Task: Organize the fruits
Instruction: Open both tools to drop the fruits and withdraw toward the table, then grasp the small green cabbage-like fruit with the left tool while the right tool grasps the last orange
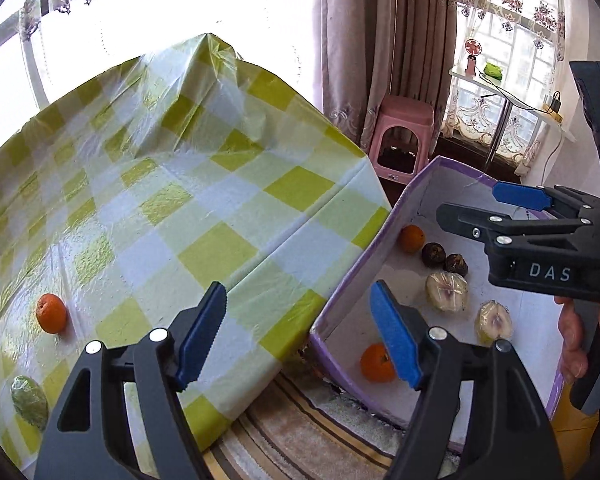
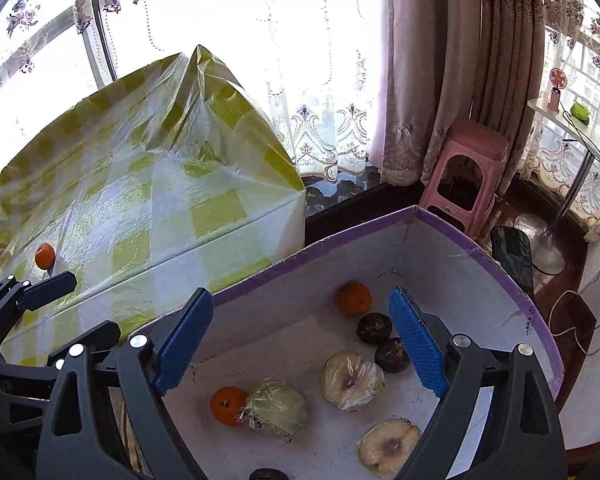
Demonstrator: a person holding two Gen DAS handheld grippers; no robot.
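Note:
A purple-rimmed white box (image 1: 352, 272) (image 2: 472, 240) stands beside the checked table (image 1: 160, 208) (image 2: 148, 208). It holds oranges (image 1: 411, 238) (image 2: 353, 298) (image 2: 227, 400), two dark fruits (image 2: 374, 327), wrapped fruit halves (image 1: 447, 291) (image 2: 351, 380) (image 2: 388, 446) and a wrapped green fruit (image 2: 276, 407). On the table lie an orange (image 1: 51, 313) (image 2: 45, 256) and a wrapped green fruit (image 1: 30, 400). My left gripper (image 1: 300, 340) is open and empty over the gap between table and box. My right gripper (image 2: 304, 344) is open and empty above the box; it shows in the left wrist view (image 1: 496, 204).
A pink stool (image 1: 400, 136) (image 2: 464, 176) stands by the curtains beyond the box. A striped rug (image 1: 300, 432) lies on the floor between table and box. A small side table (image 1: 508, 92) with a fan is at the far right. Cables lie on the floor (image 2: 572, 320).

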